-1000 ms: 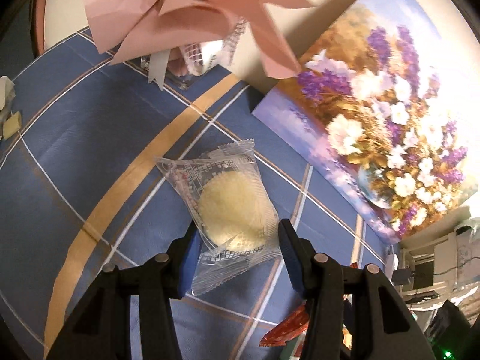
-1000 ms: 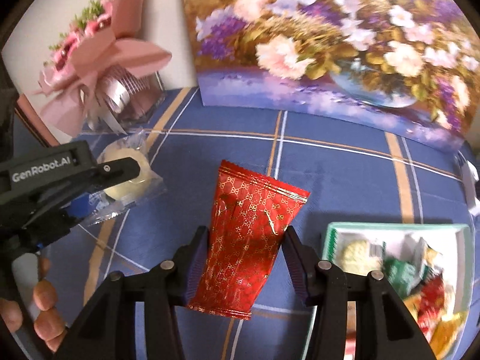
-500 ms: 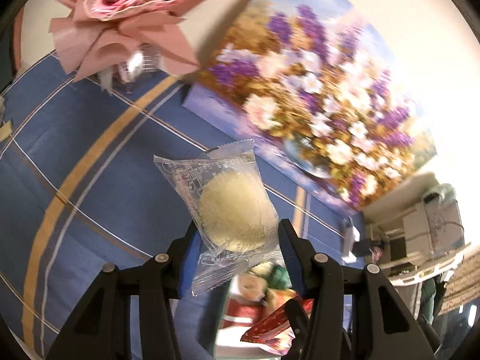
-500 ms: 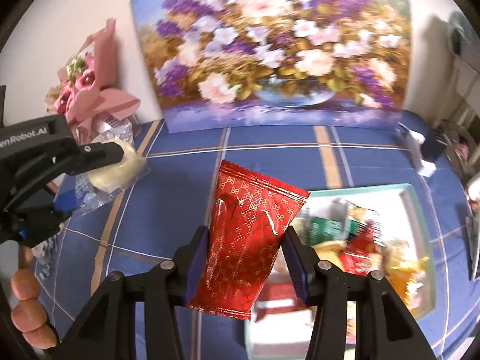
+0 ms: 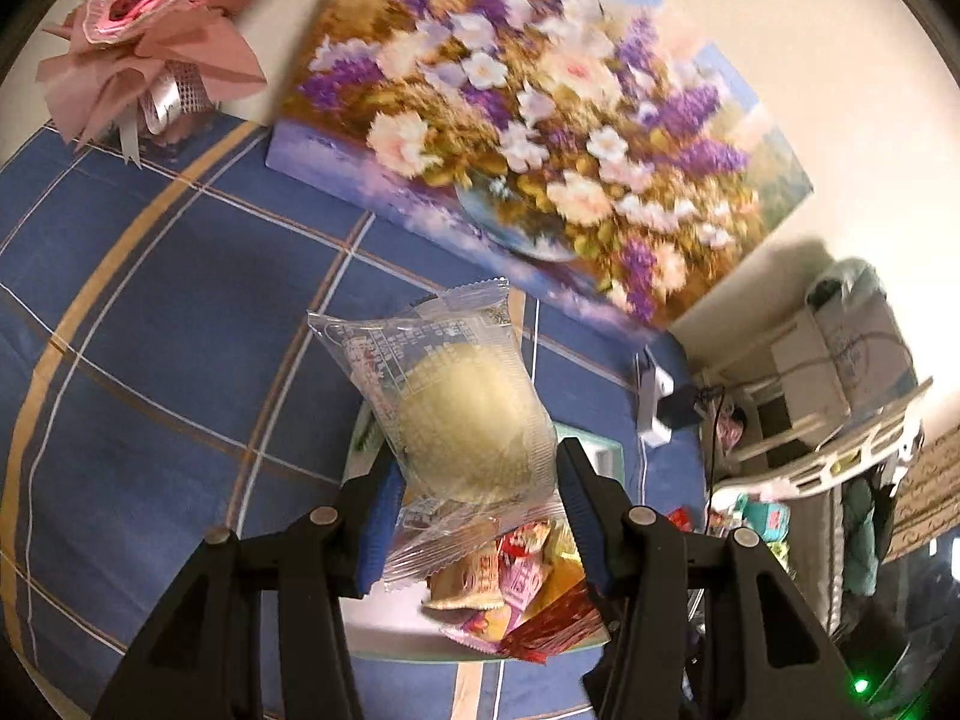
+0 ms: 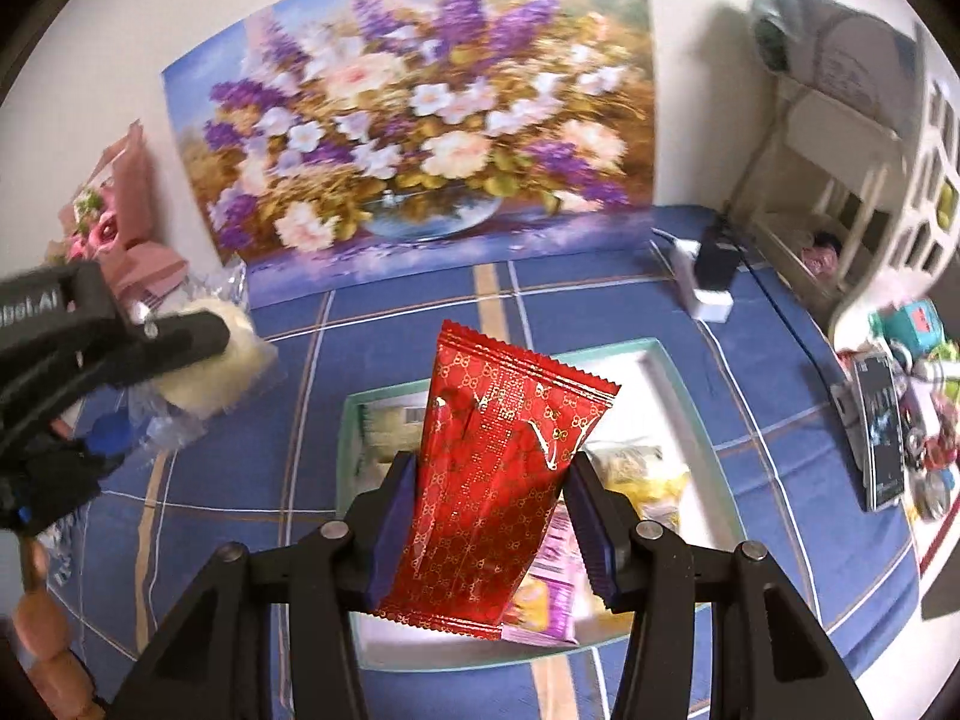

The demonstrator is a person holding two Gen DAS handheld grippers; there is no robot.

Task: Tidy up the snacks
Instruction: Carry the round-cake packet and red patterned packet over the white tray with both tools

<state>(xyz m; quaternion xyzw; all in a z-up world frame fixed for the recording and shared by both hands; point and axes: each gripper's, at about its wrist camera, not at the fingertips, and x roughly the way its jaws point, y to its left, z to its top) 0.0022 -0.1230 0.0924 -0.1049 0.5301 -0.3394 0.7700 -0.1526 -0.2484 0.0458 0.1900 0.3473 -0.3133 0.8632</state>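
My left gripper (image 5: 477,495) is shut on a clear packet with a round pale cake (image 5: 465,420) and holds it in the air over the white tray (image 5: 408,636). My right gripper (image 6: 492,522) is shut on a red gold-patterned snack packet (image 6: 495,468) and holds it above the same tray (image 6: 684,396), which holds several wrapped snacks. The left gripper with the cake packet (image 6: 210,369) also shows at the left of the right wrist view, to the left of the tray.
A flower painting (image 6: 414,144) leans on the wall at the back of the blue checked tablecloth (image 6: 240,516). A pink bouquet (image 5: 150,30) stands at the back left. A white power strip with a black plug (image 6: 708,276) lies back right, clutter (image 6: 900,420) at the right edge.
Both grippers have risen and swung right with their packets. The tray has come under both, where the earlier frames showed bare cloth below.
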